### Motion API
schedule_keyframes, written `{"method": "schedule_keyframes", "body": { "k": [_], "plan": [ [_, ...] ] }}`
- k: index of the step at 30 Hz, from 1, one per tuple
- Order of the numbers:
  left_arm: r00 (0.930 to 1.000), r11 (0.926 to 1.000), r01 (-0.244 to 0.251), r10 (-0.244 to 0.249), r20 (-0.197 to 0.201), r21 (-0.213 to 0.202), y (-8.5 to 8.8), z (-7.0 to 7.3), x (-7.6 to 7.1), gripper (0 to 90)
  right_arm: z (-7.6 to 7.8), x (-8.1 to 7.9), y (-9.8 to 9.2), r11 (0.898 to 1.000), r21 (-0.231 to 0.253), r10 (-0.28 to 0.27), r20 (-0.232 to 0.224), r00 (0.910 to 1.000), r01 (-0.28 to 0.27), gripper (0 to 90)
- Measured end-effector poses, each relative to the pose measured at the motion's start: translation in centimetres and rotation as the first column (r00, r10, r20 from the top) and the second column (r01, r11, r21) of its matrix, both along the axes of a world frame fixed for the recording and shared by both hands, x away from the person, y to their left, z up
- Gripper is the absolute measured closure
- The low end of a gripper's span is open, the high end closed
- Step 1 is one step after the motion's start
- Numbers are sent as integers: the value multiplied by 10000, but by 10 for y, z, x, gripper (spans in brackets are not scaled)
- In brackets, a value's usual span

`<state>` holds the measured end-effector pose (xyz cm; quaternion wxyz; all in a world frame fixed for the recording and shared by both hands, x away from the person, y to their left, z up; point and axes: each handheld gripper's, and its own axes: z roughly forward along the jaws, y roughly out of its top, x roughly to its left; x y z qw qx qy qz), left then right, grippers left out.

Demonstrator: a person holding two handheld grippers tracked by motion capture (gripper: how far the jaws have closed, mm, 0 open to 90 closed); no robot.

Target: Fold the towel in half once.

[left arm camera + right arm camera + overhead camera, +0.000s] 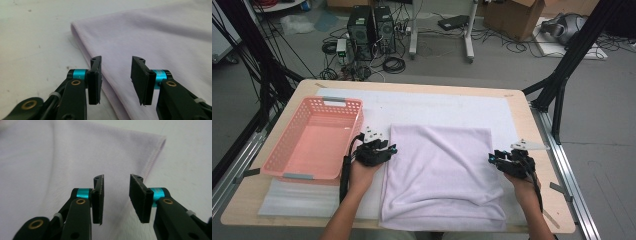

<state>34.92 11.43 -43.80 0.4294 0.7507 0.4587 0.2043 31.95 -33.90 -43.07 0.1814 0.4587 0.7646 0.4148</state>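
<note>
Left tongs (393, 148) and right tongs (490, 158) parted, gripping nothing (hovering at opposite edges of lilac towel (442, 170)).

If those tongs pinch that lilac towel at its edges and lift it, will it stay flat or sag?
The lilac towel will probably sag: it lies folded in soft layers with rumpled wrinkles, so it looks floppy. It likely weighs little for its spread, being thin cloth. Its fuzzy weave, seen past the open left tongs and right tongs, suggests it should not slip easily.

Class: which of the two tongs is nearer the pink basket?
The left tongs, at the lilac towel's left edge beside the pink basket; the right tongs are opposite.
</note>
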Motion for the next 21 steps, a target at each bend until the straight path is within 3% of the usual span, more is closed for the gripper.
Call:
{"method": "schedule_keyframes", "body": {
  "k": [1, 3, 5, 7, 9, 11, 13, 15, 17, 18, 20, 21],
  "plan": [
    [9995, 9996, -117, 124, -280, 239, -1, -4, 8, 674, -2, 7, 4, 9999, -122, 99, -158, 9998, -101, 672],
    [9974, 9993, -175, 198, -692, 330, -4, -11, 17, 677, -8, 19, 10, 9992, -245, 301, -384, 9988, -311, 707],
    [9970, 9986, -493, 503, -585, 194, -6, -12, 21, 703, -14, 29, 15, 9982, -485, 320, -558, 9979, -347, 728],
    [9957, 9974, -679, 693, -613, 252, -9, -12, 23, 757, -17, 34, 16, 9981, -580, 194, -453, 9988, -220, 779],
    [9952, 9947, -875, 897, -391, 541, -11, -12, 24, 829, -17, 39, 14, 9938, -1049, -389, -220, 9990, 364, 805],
    [9935, 9920, -1078, 1100, -308, 661, -13, -12, 25, 839, -17, 41, 11, 9851, -1508, -824, 91, 9966, 829, 805],
    [9898, 9888, -1363, 1385, -342, 600, -13, -10, 25, 841, -18, 44, 7, 9884, -1205, -930, 1, 9957, 923, 803],
    [9864, 9858, -1611, 1624, -247, 476, -14, -8, 25, 832, -17, 44, 5, 9879, -1214, -967, 26, 9953, 963, 736],
    [9830, 9830, -1831, 1832, -78, 152, -10, -5, 26, 684, -16, 45, -1, 9942, -384, -1008, -194, 9947, 1000, 653],
    [9840, 9840, -1779, 1778, -146, -31, -7, -5, 29, 655, -14, 46, -4, 9945, -79, -1045, -165, 9944, 1044, 647],
    [9829, 9848, -1736, 1731, -629, -28, -4, -4, 37, 520, -12, 51, -8, 9935, -23, -1138, -82, 9935, 1138, 590],
    [9825, 9848, -1717, 1692, -783, -261, -4, -5, 41, 471, -11, 54, -8, 9925, -16, -1226, -202, 9923, 1226, 557]
  ]
}}
